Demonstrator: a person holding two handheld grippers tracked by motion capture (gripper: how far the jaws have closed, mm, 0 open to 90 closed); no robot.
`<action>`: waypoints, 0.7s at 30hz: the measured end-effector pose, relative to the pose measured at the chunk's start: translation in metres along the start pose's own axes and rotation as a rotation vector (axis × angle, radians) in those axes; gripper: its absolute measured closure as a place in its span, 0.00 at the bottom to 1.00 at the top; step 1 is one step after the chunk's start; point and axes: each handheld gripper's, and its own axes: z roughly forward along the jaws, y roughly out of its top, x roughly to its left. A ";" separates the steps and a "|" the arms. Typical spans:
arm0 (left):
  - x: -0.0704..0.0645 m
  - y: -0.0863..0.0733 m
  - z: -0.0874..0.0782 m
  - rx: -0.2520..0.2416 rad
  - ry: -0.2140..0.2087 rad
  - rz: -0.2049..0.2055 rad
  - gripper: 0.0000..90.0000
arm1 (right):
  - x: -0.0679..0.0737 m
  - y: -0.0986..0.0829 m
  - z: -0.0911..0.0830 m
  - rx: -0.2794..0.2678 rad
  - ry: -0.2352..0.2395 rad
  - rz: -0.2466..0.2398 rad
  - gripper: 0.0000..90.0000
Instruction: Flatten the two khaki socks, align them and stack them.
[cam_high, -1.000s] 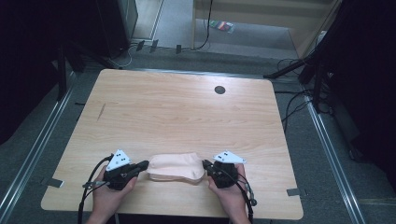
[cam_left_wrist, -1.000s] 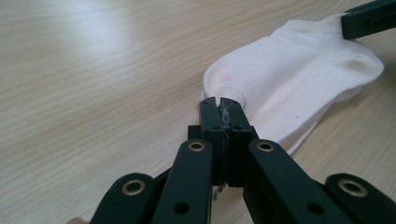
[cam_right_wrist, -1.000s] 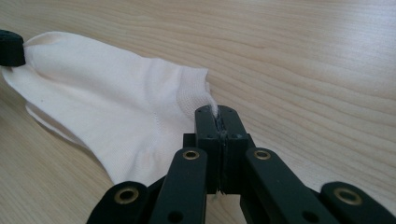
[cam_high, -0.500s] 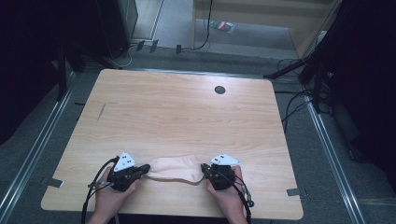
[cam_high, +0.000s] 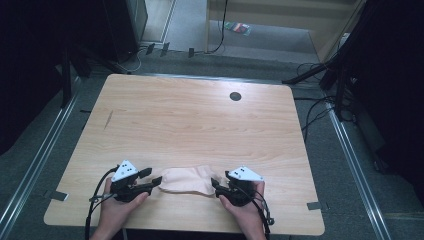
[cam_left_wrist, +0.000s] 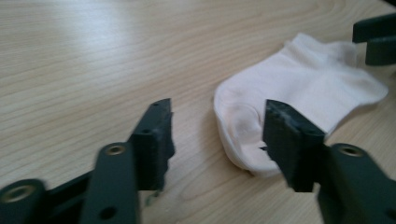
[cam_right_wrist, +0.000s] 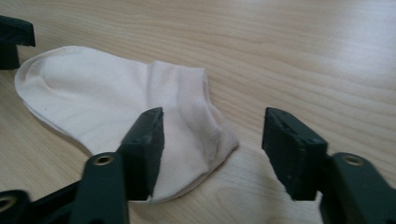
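A pale cream ankle sock (cam_high: 186, 180) lies flat on the wooden table (cam_high: 200, 125) near its front edge, between my two grippers. My left gripper (cam_high: 152, 176) is at the sock's left end, jaws open. In the left gripper view the rounded toe end (cam_left_wrist: 261, 116) lies just ahead of the left gripper (cam_left_wrist: 217, 116), partly behind one jaw. My right gripper (cam_high: 216, 185) is at the right end, also open. In the right gripper view the ribbed cuff (cam_right_wrist: 196, 116) lies between the spread jaws of the right gripper (cam_right_wrist: 212, 121).
A small dark round hole (cam_high: 235, 96) sits in the far right part of the tabletop. Cables (cam_high: 320, 115) and dark stands lie on the floor beyond the table's far and right edges. A metal rail (cam_high: 30, 170) runs along the left.
Both hands have shifted only slightly toward the front edge. The sock stays in much the same place between the grippers.
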 end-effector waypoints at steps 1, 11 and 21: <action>0.005 0.001 -0.002 -0.017 -0.008 -0.027 0.35 | -0.002 0.000 -0.001 -0.010 -0.006 -0.003 0.31; 0.019 0.004 -0.015 -0.100 -0.012 -0.056 0.12 | -0.010 0.003 -0.007 -0.049 0.019 0.029 0.15; 0.033 0.003 -0.023 -0.106 0.042 -0.070 0.11 | -0.015 0.005 -0.013 -0.065 -0.005 0.036 0.15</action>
